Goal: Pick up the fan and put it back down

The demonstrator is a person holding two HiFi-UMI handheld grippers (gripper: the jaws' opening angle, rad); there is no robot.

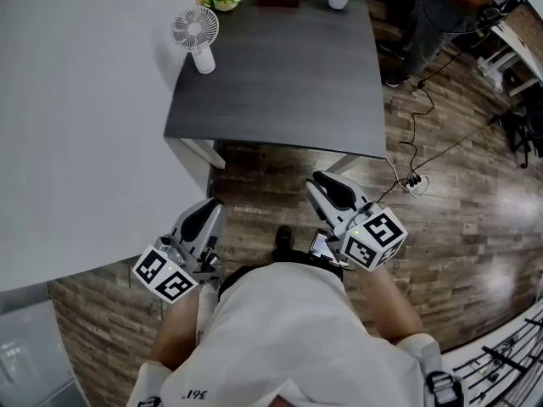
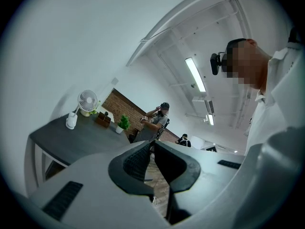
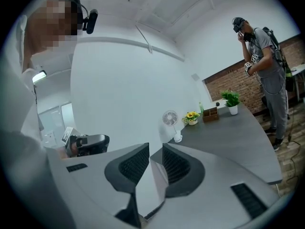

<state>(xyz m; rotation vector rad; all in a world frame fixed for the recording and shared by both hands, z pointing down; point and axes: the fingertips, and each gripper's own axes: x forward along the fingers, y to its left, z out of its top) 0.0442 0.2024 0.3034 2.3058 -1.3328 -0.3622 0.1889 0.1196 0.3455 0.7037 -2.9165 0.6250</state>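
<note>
On dark table (image 1: 280, 75), small white fan (image 1: 197, 36), upright

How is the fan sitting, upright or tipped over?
Upright: the fan stands on its base at the far left corner of the table, head above it.

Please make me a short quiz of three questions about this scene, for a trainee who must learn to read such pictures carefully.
1. True or false: the fan stands upright on the dark table, and neither gripper touches it.
2. Choose one: what is between the right tongs? A) the fan B) a plant pot C) nothing
3. Fill in the gap: the left tongs are ____ (open or shut).

Key: 1 true; 2 C; 3 shut.
</note>
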